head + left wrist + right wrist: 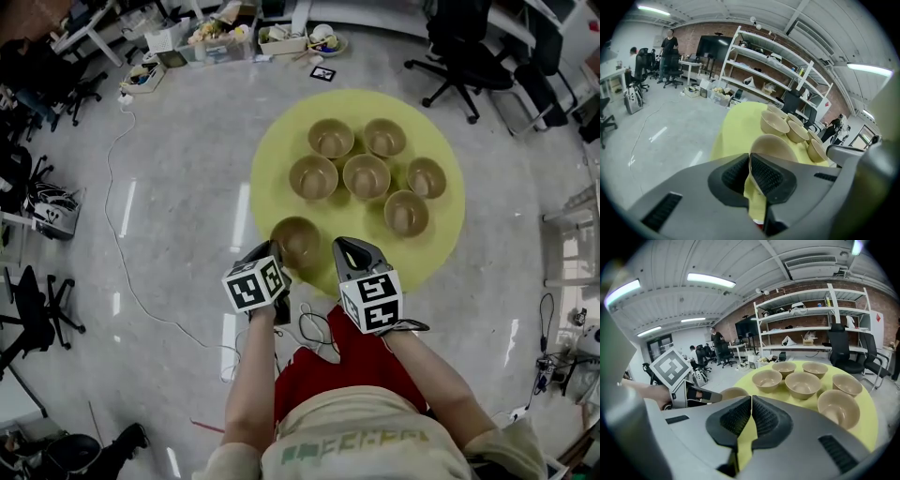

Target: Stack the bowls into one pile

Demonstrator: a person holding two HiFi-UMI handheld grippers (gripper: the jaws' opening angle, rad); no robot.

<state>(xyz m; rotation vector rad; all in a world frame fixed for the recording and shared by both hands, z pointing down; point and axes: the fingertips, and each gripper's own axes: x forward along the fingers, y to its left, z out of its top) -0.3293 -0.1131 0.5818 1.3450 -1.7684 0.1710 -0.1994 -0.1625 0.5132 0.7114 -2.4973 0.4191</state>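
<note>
The left gripper [750, 161] is clenched on the rim of the nearest bowl [774, 147], which stands at the lower left edge of the yellow round table [281, 150]. The right gripper [751, 401] has its jaws pressed together, with nothing between them. Six other bowls [366, 175] stand apart near the table centre. The marker cubes [255, 284] carry only black-and-white square patterns.
</note>
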